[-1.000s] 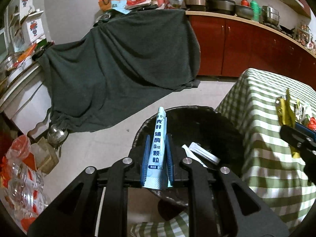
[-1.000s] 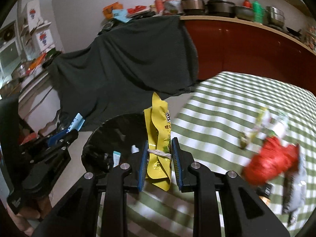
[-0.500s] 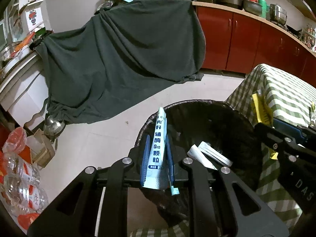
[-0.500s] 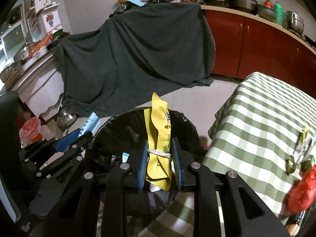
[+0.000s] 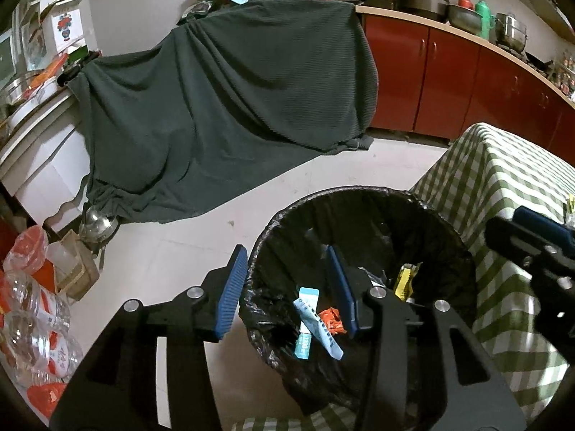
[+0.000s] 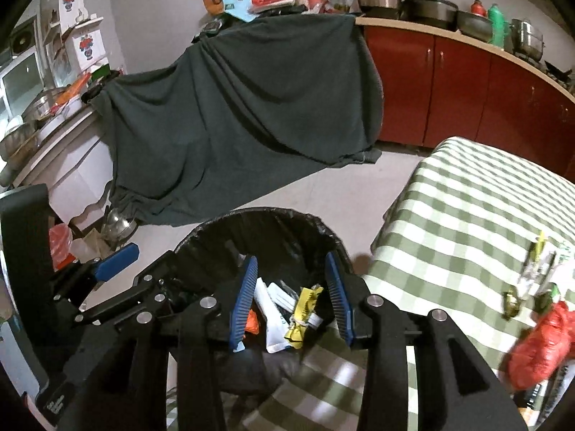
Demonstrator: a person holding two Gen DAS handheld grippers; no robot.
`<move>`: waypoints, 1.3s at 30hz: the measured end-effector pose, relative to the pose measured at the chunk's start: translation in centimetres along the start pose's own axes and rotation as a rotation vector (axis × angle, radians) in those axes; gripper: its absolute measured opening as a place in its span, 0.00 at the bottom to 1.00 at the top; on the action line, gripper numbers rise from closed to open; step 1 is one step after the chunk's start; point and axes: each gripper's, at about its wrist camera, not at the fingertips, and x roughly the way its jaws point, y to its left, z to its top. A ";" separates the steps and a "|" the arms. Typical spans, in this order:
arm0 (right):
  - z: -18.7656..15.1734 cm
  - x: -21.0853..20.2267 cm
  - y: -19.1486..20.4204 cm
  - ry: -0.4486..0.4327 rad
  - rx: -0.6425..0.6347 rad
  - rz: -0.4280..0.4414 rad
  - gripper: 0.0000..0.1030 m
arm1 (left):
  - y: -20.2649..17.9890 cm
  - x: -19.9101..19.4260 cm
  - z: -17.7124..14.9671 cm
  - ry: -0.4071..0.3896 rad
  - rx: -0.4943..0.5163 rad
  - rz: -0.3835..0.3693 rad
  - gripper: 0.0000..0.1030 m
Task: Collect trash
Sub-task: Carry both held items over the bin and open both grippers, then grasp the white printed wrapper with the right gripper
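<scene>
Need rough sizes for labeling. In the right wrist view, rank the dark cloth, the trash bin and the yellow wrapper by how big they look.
1. dark cloth, largest
2. trash bin
3. yellow wrapper, smallest

The cloth is farther away, so true sizes stay unsure.

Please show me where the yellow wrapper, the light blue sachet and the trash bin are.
yellow wrapper (image 6: 303, 310): right wrist view, its knotted middle.
light blue sachet (image 5: 312, 318): left wrist view, its printed face.
trash bin (image 5: 359, 194): left wrist view, its far rim.

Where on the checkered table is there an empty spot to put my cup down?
The checkered table is bare across its far and middle stretch, from the edge beside the trash bin toward the red cabinets. It is crowded at the near right edge, where the red bag and small wrappers lie.
</scene>
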 end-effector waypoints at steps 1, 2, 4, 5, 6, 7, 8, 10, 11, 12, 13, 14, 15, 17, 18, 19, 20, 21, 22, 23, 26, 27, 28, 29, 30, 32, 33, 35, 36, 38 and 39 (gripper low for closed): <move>0.0 -0.4 -0.3 -0.007 0.004 -0.003 0.39 | -0.1 -0.2 0.0 -0.003 0.001 -0.003 0.44; -0.1 -1.1 -0.7 -0.016 0.011 -0.007 0.39 | -0.3 -0.6 0.0 -0.006 0.001 -0.007 0.44; -0.4 -2.4 -1.5 -0.034 0.024 -0.021 0.39 | -0.7 -1.3 0.0 -0.012 0.001 -0.020 0.44; -0.5 -2.8 -2.0 -0.039 0.028 -0.028 0.39 | -0.9 -1.7 0.0 -0.015 0.003 -0.027 0.44; -0.7 -3.4 -2.5 -0.046 0.036 -0.036 0.39 | -1.3 -2.2 0.0 -0.019 0.005 -0.037 0.44; -1.1 -4.2 -3.2 -0.054 0.046 -0.049 0.39 | -1.8 -2.5 0.0 -0.022 0.008 -0.046 0.45; -1.3 -4.7 -3.6 -0.059 0.050 -0.060 0.39 | -2.2 -2.9 0.0 -0.024 0.012 -0.056 0.45; -2.0 -5.9 -4.9 -0.069 0.064 -0.098 0.39 | -3.3 -3.7 -0.1 -0.028 0.025 -0.080 0.48; -2.3 -6.4 -5.5 -0.073 0.072 -0.109 0.39 | -3.7 -4.0 -0.2 -0.030 0.030 -0.088 0.50; -2.7 -7.0 -6.2 -0.078 0.082 -0.123 0.39 | -4.4 -4.5 -0.3 -0.035 0.040 -0.099 0.50; -3.1 -7.5 -6.8 -0.081 0.089 -0.138 0.39 | -4.9 -4.8 -0.3 -0.038 0.048 -0.107 0.50; -3.6 -8.1 -7.7 -0.085 0.097 -0.164 0.39 | -5.4 -5.1 -0.5 -0.040 0.058 -0.115 0.50; -3.9 -8.5 -8.1 -0.086 0.103 -0.179 0.39 | -6.2 -5.4 -0.6 -0.043 0.070 -0.125 0.50; -4.7 -9.3 -9.6 -0.088 0.122 -0.213 0.39 | -7.5 -6.1 -0.8 -0.044 0.086 -0.149 0.50; -5.1 -9.7 -10.3 -0.087 0.132 -0.227 0.39 | -8.1 -6.3 -1.0 -0.042 0.093 -0.161 0.50; -5.5 -10.0 -11.0 -0.086 0.142 -0.243 0.39 | -8.5 -6.5 -1.1 -0.040 0.097 -0.169 0.50; -6.0 -10.4 -12.0 -0.084 0.156 -0.265 0.39 | -9.2 -6.8 -1.2 -0.038 0.106 -0.183 0.50; -6.5 -10.6 -12.6 -0.082 0.168 -0.280 0.39 | -9.8 -7.0 -1.4 -0.038 0.113 -0.190 0.50; -6.9 -10.8 -13.4 -0.080 0.183 -0.292 0.39 | -10.4 -7.2 -1.6 -0.039 0.122 -0.196 0.50; -7.4 -11.0 -14.4 -0.075 0.202 -0.306 0.39 | -11.0 -7.3 -1.7 -0.039 0.131 -0.202 0.50; -8.5 -11.3 -16.3 -0.063 0.233 -0.340 0.39 | -12.9 -7.8 -2.3 -0.034 0.159 -0.224 0.51; -8.8 -11.4 -16.9 -0.059 0.242 -0.349 0.39 | -13.3 -8.0 -2.4 -0.033 0.165 -0.228 0.51; -9.0 -11.4 -17.2 -0.055 0.247 -0.351 0.39 | -13.8 -8.0 -2.5 -0.031 0.171 -0.232 0.51; -9.2 -11.4 -17.7 -0.052 0.254 -0.354 0.39 | -14.2 -8.1 -2.6 -0.029 0.177 -0.237 0.51; -9.5 -11.5 -17.9 -0.049 0.257 -0.356 0.39 | -14.7 -8.2 -2.8 -0.026 0.185 -0.242 0.51; -9.6 -11.5 -18.2 -0.044 0.259 -0.351 0.39 | -15.3 -8.2 -3.0 -0.024 0.196 -0.244 0.51; -9.7 -11.5 -18.1 -0.043 0.254 -0.349 0.39 | -15.6 -8.2 -3.1 -0.022 0.202 -0.245 0.51; -9.8 -11.4 -17.9 -0.041 0.243 -0.347 0.39 | -16.0 -8.1 -3.2 -0.018 0.208 -0.246 0.51; -9.7 -11.3 -17.8 -0.038 0.237 -0.346 0.39 | -16.1 -8.0 -3.2 -0.016 0.209 -0.244 0.51; -9.7 -11.0 -17.6 -0.031 0.222 -0.349 0.38 | -16.2 -7.8 -3.2 -0.013 0.207 -0.241 0.51; -9.7 -10.9 -17.6 -0.027 0.217 -0.350 0.37 | -16.1 -7.8 -3.3 -0.012 0.206 -0.241 0.51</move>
